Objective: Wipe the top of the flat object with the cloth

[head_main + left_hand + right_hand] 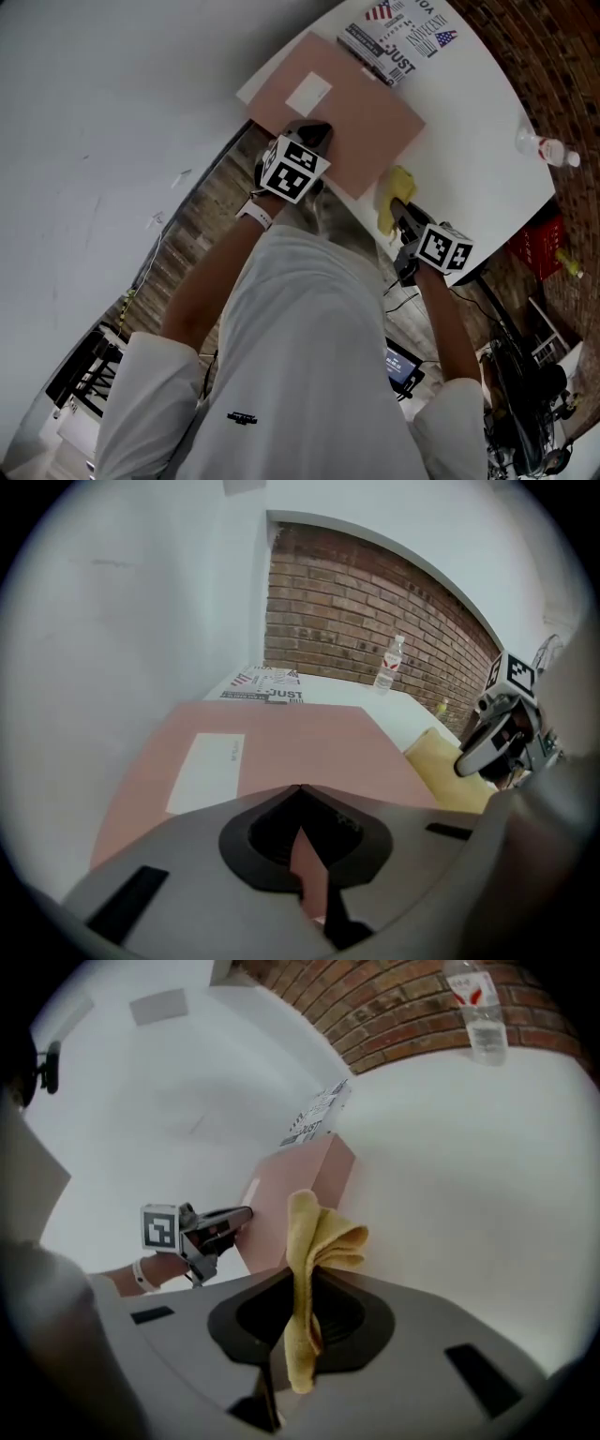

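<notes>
1. Smooth, rectangular pink sheet (361, 112) lies flat on the white table (478, 131), with a white label (308, 94) on its top.
2. Left claw (302, 794) is pinched together on the sheet's near edge.
3. Right claw (300, 1279) is clamped on the soft, crumpled yellow cloth (314, 1232), which is just beside the sheet's right edge.

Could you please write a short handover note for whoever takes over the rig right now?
Left gripper: shut on the near edge of the pink flat object, holding it on the white table.
Right gripper: shut on the yellow cloth, which is by the object's right edge, not on its top.
Done: both grips.
Left: bring the cloth onto the top and wipe across it.
</notes>
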The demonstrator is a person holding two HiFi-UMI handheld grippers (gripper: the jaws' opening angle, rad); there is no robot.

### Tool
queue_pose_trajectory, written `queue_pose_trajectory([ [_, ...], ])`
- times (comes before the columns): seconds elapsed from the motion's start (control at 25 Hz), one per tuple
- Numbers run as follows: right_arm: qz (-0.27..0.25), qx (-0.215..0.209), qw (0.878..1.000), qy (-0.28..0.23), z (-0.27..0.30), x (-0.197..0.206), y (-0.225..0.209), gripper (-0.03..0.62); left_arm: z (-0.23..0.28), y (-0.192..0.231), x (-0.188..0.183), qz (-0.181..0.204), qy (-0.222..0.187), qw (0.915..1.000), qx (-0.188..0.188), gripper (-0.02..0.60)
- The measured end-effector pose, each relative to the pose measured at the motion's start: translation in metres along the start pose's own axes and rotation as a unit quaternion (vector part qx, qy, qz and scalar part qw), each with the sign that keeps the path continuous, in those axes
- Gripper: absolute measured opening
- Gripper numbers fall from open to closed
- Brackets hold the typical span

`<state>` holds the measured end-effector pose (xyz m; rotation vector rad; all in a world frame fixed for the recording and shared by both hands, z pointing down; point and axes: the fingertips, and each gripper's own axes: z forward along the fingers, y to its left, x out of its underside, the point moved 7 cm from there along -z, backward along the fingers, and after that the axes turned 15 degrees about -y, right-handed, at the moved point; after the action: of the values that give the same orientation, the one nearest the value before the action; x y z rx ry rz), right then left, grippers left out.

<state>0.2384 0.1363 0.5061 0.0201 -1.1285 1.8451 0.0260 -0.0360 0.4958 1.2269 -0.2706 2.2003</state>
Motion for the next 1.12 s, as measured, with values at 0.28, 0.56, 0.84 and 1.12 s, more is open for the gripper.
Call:
queue_pose_trajectory([
  [0.28, 0.194, -0.026, 0.977, -0.080, 0.043, 0.001, 0.015, 0.058, 0.001, 0.000, 0.004, -0.011, 0.005, 0.9998, -0.013, 0.017],
  [0.56, 0.197, -0.037, 0.973, -0.116, 0.046, -0.034, -0.007, 0.058, 0.004, 0.004, 0.001, -0.031, 0.019, 0.9992, 0.018, 0.015],
  [0.84, 0.122, -0.066, 0.982, -0.127, 0.062, -0.091, -0.027, 0.058, 0.004, 0.006, 0.000, -0.045, 0.026, 0.9982, 0.030, 0.015],
  [1.12, -0.043, -0.077, 0.993, -0.073, 0.072, -0.128, -0.035, 0.058, 0.003, 0.007, 0.000, -0.039, 0.029, 0.9979, 0.042, 0.015],
])
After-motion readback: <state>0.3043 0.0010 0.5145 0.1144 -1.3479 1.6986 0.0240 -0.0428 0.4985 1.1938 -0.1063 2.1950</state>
